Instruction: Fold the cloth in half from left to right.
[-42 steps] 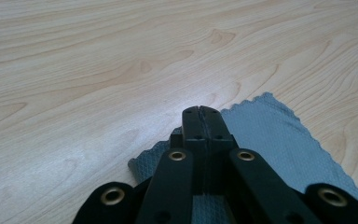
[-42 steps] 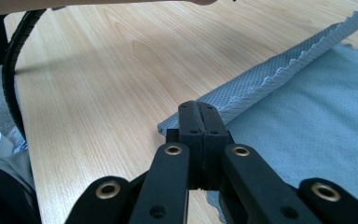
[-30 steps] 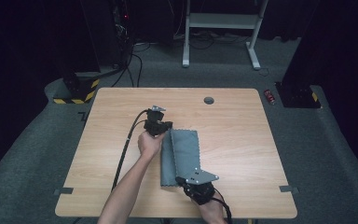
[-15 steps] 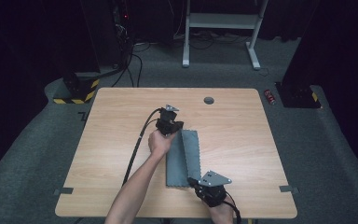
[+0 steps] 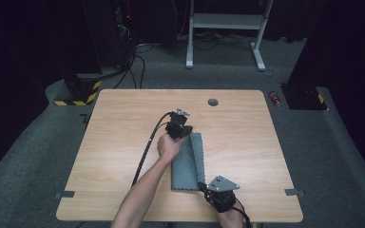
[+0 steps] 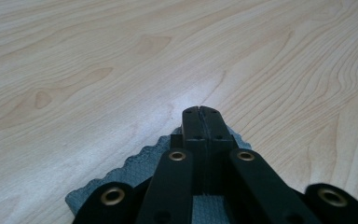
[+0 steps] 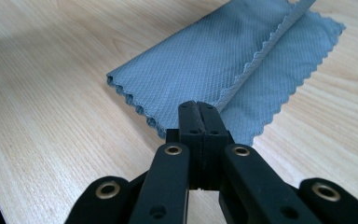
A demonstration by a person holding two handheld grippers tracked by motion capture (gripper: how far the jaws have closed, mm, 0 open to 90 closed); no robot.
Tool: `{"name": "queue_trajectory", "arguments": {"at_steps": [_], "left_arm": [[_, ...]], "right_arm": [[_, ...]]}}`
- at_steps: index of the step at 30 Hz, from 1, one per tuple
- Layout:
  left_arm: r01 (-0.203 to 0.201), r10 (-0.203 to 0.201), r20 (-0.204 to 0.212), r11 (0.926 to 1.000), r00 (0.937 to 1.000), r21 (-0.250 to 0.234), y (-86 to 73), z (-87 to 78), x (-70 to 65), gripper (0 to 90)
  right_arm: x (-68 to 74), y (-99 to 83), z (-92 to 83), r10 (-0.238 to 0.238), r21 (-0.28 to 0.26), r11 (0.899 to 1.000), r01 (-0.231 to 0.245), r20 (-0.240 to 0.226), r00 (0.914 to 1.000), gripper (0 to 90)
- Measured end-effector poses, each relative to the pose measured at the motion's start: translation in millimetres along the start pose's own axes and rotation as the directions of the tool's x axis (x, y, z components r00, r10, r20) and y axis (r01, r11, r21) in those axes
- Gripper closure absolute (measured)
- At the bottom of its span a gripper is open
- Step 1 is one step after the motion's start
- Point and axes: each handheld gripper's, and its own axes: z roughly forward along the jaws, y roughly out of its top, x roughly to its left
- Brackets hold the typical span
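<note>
A grey-blue cloth [image 5: 186,164] with scalloped edges lies folded lengthwise on the wooden table [image 5: 114,142], right of its middle. My left gripper [image 5: 188,133] is at the cloth's far end. Its jaws [image 6: 199,109] are shut, pinching the far corner of the cloth [image 6: 140,163]. My right gripper [image 5: 201,185] is at the near end by the table's front edge. There its jaws [image 7: 198,105] are shut on the edge of the folded-over layer of the cloth [image 7: 205,60]. A forearm reaches in from the bottom to the left gripper, and its cable trails back along the table.
A round grey grommet [image 5: 213,102] sits near the table's far edge. On the floor behind stand a white frame [image 5: 228,28], a yellow-and-black striped base [image 5: 78,92] and a small red object [image 5: 276,98]. Bare wood lies left and right of the cloth.
Both grippers have moved to the right, carrying the cloth's edge with them. The cloth now lies narrower, folded over itself.
</note>
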Motion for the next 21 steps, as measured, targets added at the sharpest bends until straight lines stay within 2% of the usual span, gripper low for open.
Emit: {"name": "queue_trajectory", "arguments": {"at_steps": [21], "left_arm": [[-0.018,0.017,0.018,0.9997,0.9997,0.018,-0.5,20.4,-12.3,90.0]], "right_arm": [[-5.4,-11.1,3.0,0.037,0.052,0.998,-0.037,0.008,0.9993,89.6]]}}
